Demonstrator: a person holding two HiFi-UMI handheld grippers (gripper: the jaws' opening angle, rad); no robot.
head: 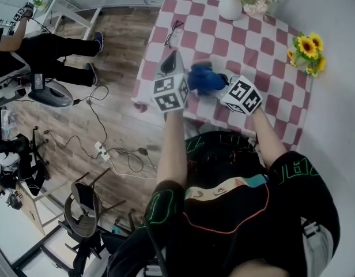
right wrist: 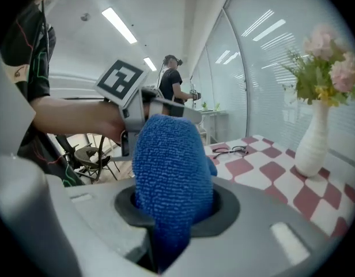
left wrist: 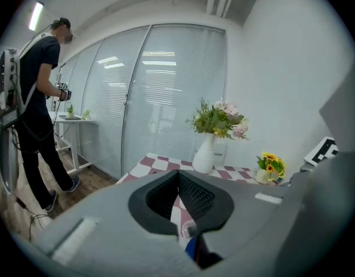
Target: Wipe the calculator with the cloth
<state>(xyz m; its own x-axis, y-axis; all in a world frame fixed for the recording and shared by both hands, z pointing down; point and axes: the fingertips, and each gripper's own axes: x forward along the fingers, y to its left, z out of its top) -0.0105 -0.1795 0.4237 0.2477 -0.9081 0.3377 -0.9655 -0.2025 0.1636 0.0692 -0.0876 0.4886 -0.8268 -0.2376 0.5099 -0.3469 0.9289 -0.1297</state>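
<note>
Your right gripper (right wrist: pixel 177 208) clamps the cloth (right wrist: pixel 170 163), but the left gripper (left wrist: pixel 178 199) at its 9 o'clock sits closed and empty, so the unseen calculator may skid unheld.

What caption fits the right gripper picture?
Right gripper clamps a blue cloth; glasses and a vase sit on the checked table behind.

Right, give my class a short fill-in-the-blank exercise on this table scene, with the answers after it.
1. The cloth clamped in the right gripper is ____ in colour.
2. The vase standing on the checked tablecloth is ____ in colour.
3. In the head view, near the tablecloth's left edge, lies a pair of ____.
Missing words: blue; white; glasses.
</note>
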